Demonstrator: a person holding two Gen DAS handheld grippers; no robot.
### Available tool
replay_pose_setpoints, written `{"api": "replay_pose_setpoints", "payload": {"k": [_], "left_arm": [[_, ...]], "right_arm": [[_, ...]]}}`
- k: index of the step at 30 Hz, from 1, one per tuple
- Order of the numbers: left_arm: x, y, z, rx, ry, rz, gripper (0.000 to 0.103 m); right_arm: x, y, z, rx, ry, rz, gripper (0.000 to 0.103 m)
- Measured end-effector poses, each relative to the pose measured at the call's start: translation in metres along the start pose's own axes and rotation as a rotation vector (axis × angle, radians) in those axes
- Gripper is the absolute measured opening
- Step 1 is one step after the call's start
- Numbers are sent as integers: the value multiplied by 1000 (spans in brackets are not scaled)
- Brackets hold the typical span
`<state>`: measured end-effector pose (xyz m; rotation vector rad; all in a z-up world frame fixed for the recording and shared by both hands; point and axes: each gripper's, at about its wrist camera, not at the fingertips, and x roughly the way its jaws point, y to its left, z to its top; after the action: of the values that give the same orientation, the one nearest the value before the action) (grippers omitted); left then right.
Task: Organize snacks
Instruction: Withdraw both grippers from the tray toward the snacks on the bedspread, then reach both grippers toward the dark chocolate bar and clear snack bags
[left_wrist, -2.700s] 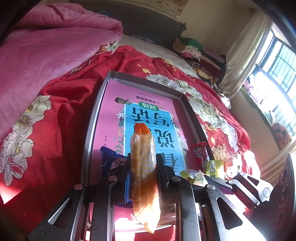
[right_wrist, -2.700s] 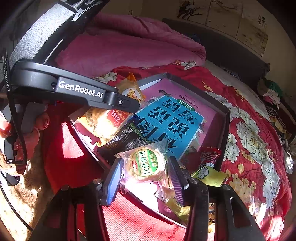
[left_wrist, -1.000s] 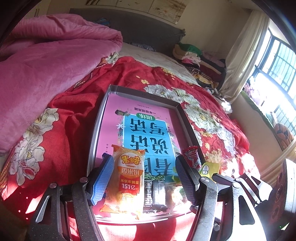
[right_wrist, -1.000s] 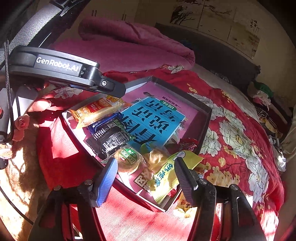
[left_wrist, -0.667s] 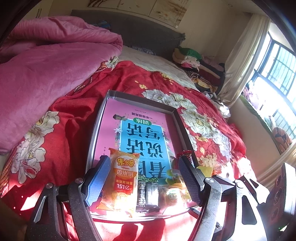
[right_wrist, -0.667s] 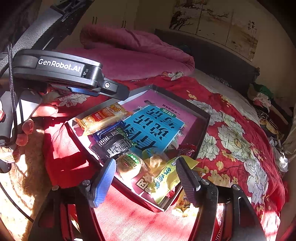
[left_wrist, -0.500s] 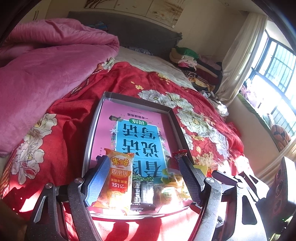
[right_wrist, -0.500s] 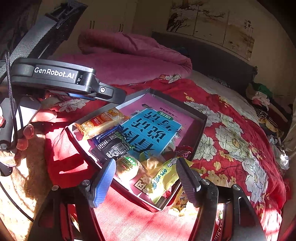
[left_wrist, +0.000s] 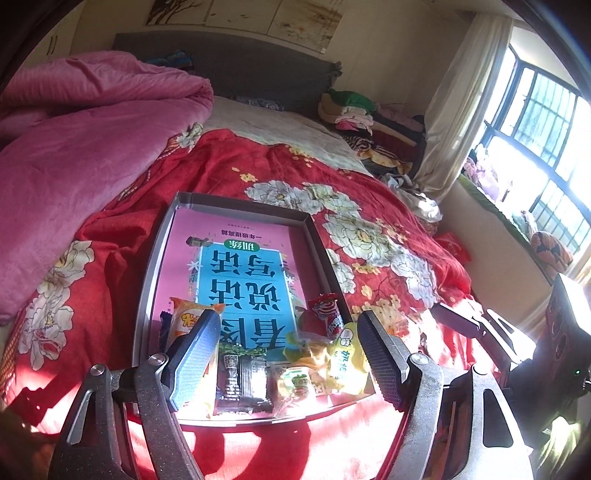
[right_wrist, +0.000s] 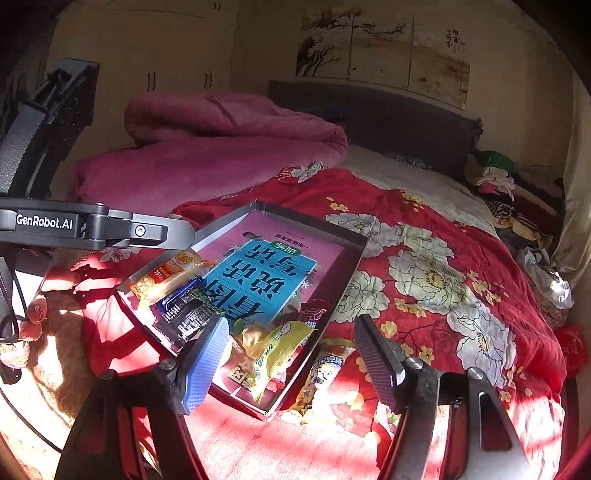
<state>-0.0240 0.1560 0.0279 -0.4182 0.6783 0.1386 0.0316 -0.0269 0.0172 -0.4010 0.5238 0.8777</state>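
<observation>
1. Hovering at the near rim of the shallow grey cardboard box lid (left_wrist: 153, 258), left gripper (left_wrist: 288, 354) spread wide, nothing between the blue-padded fingers (left_wrist: 192, 354); right gripper (right_wrist: 291, 354) likewise released and empty, poised over the lid's near right corner.
2. Lying just outside that corner, on the red floral bedspread (right_wrist: 424, 266) and touching the lid's wall: one pale yellow printed snack sachet (right_wrist: 325, 369), apparently the only snack not yet gathered in.
3. Crowded along the lid's near edge, from left to right: orange plastic rice-cracker packet (left_wrist: 184, 317), blue foil wrapper (right_wrist: 177, 295) half under it, black glossy snack bar wrapper (left_wrist: 240, 380), small round clear-wrapped cake with green label (left_wrist: 295, 380), yellow crinkled plastic bag (left_wrist: 343, 362), red foil packet (left_wrist: 327, 314) slightly further in.
4. Covering the lid's floor beyond the snacks: pink-and-blue printed booklet (left_wrist: 240, 266), its far half bare.
5. Judged as a pause between placements, both tools free after a drop-off; most of the sorting looks done.
6. Next move probably calls for the right gripper to dip over the lid's wall, pinch the stray sachet by its flat sides and lift it in; thin crinkly film likely to slip or fold, so a central bite advisable.
7. Beyond the lid's far edge: rumpled pink fleece blanket (left_wrist: 92, 129).
</observation>
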Motion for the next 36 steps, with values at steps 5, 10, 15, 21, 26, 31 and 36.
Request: {"api": "replay_pose_setpoints", "payload": {"k": [5,10,15,21,26,31,36], "left_arm": [[-3,-12,0,21,4,-10,78],[-6,-24,1,37,6,-15,78],[-6,-36,2,53,12,-18,78],[-5,-52,2,79,21,-24,78],[-2,-64,1,97,28,-25,78],[1,-77,-1,121,41,-25,78],[7,-92,-4,150,67,-31,78]], "right_arm": [[-10,-17,-1,35,-11,-27,71],[-18,-31,-3,69,-19,-50,71],[-27,-45,-6,98,-24,-77,71],[-37,-63,-13,147,-30,-109,71],[-45,-78,-19,181,-34,-130,71],[-53,-91,-26,217,-37,-142,71],[-56,-101,-33,249,-31,-142,71]]}}
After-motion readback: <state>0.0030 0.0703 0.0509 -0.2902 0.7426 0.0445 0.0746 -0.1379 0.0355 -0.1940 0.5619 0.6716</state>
